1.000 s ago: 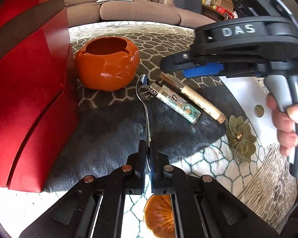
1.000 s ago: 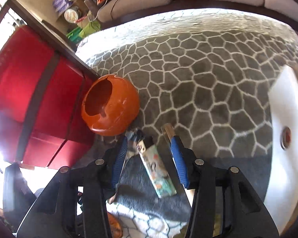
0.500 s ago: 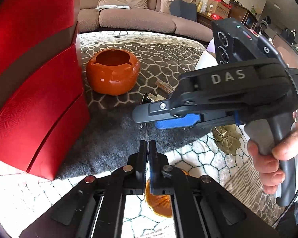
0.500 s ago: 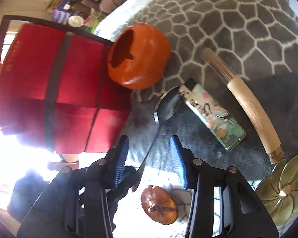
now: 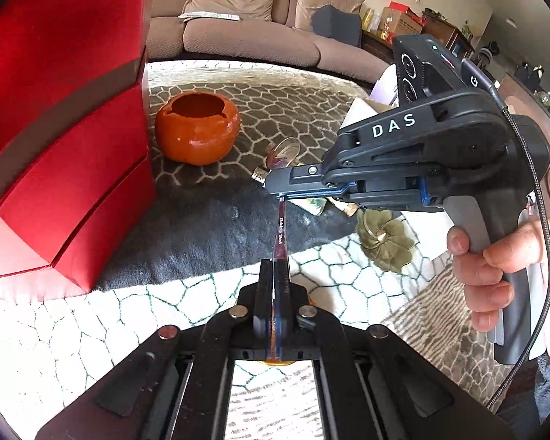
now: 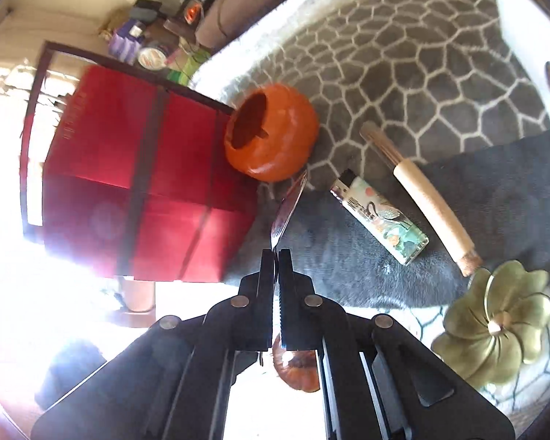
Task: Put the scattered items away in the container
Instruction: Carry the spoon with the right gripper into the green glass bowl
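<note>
the spoon (image 5: 280, 227) is held at both ends: the left gripper (image 5: 274, 275) is closed on its handle, the right gripper (image 6: 276, 256) closed on its neck, above the rug. next, i think, one releases and the other carries it to the orange bowl (image 6: 271, 132). only the right view shows the lighter (image 6: 379, 216) fully

I see a patterned rug (image 6: 403, 55) carrying an orange bowl (image 6: 275, 135), lighter (image 6: 381, 216), corked tube (image 6: 432, 198) and brass flower (image 6: 495, 322) (partly shadowed); a red box (image 6: 146, 168) stands beside.
</note>
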A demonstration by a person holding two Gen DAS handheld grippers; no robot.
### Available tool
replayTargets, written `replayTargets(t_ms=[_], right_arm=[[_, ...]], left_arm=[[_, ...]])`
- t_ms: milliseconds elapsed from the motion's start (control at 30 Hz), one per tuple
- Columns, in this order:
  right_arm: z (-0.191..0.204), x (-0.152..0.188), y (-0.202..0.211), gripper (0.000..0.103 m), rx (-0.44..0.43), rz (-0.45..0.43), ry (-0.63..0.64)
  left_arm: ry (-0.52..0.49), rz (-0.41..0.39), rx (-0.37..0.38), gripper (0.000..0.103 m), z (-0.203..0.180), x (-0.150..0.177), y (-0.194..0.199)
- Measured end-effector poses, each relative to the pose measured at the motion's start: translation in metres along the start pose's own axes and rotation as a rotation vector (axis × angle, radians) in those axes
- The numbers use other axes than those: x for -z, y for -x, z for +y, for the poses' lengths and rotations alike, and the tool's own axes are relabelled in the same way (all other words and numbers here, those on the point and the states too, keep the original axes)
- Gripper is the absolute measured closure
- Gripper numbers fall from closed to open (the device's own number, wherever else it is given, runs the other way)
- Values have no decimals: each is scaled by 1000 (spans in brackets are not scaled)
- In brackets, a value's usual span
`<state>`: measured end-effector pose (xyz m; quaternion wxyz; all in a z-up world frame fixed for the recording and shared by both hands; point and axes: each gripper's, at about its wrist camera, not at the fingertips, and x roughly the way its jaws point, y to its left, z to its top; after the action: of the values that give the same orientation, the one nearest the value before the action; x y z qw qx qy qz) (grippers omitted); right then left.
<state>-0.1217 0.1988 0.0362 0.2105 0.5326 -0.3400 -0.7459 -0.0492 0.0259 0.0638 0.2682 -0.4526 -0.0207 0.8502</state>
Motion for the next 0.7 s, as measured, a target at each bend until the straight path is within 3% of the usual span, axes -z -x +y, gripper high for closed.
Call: replayTargets(t_ms=[33, 67, 100, 167, 333, 467, 600, 700], right_arm=[[2, 1, 10, 100, -9, -14, 0], [3, 1, 21, 100, -19, -27, 3], [5, 2, 31, 100, -18, -39, 11], [10, 1, 52, 100, 2, -67, 29], [14, -7, 115, 100, 48, -141, 55], [4, -26, 178, 100, 138, -216, 60], [-30, -55, 224, 100, 153, -263, -46], [-64, -74, 236, 100, 124, -280, -143]], left_arm=[[1, -22, 16, 98, -6, -1, 6], [-5, -42, 27, 85, -11, -4, 12], [-14, -58, 31, 64, -17, -7, 17], [-17, -92, 29, 46, -30, -12, 24], [-51, -105, 80, 46, -73, -40, 18], [-123, -118, 109, 46, -121, -67, 8], [-178, -126, 132, 46, -164, -100, -11], [-231, -106, 117, 46, -191, -118, -38]])
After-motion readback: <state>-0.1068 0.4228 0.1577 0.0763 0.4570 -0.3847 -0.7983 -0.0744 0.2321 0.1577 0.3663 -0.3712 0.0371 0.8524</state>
